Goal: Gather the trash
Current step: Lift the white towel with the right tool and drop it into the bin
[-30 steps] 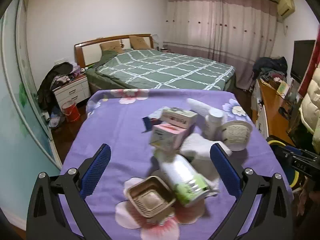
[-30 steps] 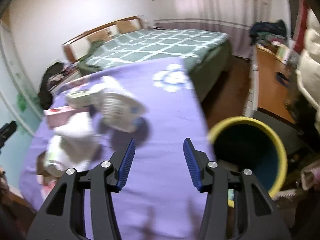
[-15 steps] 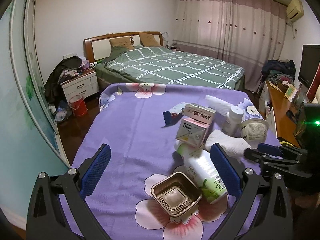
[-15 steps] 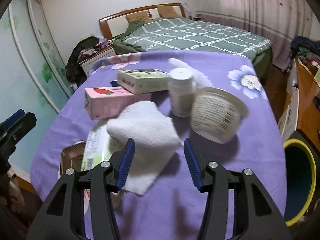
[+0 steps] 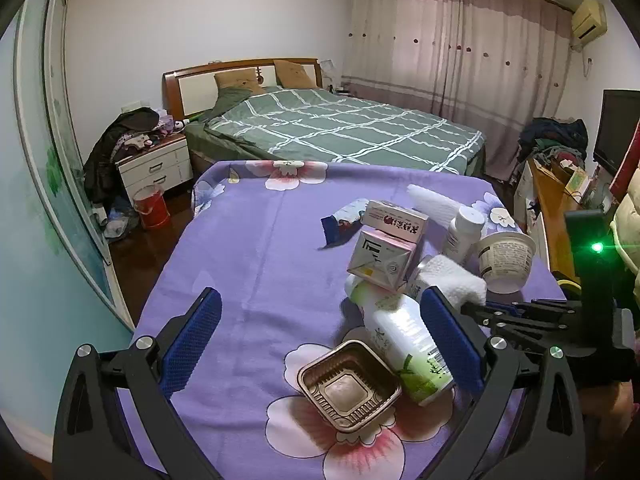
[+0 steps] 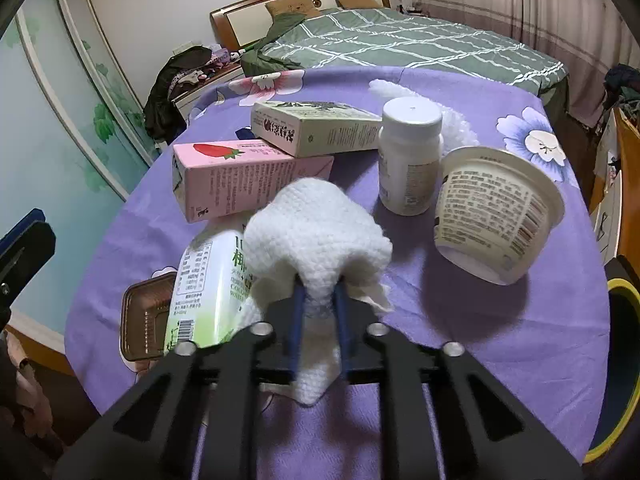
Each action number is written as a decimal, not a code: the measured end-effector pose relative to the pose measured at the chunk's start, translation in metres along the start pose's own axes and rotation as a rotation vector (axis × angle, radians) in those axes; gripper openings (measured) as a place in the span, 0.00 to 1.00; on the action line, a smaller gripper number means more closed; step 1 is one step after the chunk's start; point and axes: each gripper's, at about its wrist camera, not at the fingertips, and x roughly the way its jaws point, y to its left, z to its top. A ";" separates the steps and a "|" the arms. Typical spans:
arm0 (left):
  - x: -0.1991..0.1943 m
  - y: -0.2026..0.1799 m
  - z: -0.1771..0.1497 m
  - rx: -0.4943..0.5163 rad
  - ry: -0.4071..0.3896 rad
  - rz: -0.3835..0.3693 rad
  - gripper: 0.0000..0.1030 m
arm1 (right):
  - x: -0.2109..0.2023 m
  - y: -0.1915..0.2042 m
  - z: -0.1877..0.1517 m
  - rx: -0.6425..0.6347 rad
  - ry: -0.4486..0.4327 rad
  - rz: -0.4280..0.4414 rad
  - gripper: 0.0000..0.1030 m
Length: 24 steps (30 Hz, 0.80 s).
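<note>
Since before, right gripper [image 6: 318, 294] has pinched the white tissue [image 6: 316, 228]; left gripper [image 5: 320, 344] gapes; brown tray [image 5: 349, 385] empty.

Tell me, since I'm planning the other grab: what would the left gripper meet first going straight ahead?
Probably the bare purple tablecloth; the trash pile lies right of the left gripper's line, though depth is unclear.

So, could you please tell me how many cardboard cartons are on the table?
2: the pink strawberry carton lies behind the paper towel, and the beige carton rests on its far end. Others could be hidden.
</note>
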 end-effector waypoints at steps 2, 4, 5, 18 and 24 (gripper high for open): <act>0.000 -0.001 0.000 0.000 0.001 -0.001 0.95 | -0.007 -0.002 0.000 0.006 -0.015 0.007 0.09; 0.000 -0.001 0.000 -0.001 0.000 -0.002 0.95 | -0.018 -0.004 0.002 0.011 -0.038 0.015 0.09; -0.001 -0.002 0.000 0.000 -0.001 -0.001 0.95 | -0.025 -0.005 0.002 0.012 -0.052 0.020 0.09; -0.009 -0.013 -0.005 0.015 -0.007 -0.016 0.95 | -0.123 -0.026 0.000 0.035 -0.233 0.010 0.09; -0.011 -0.027 -0.010 0.033 0.001 -0.037 0.95 | -0.149 -0.070 -0.015 0.119 -0.270 -0.066 0.09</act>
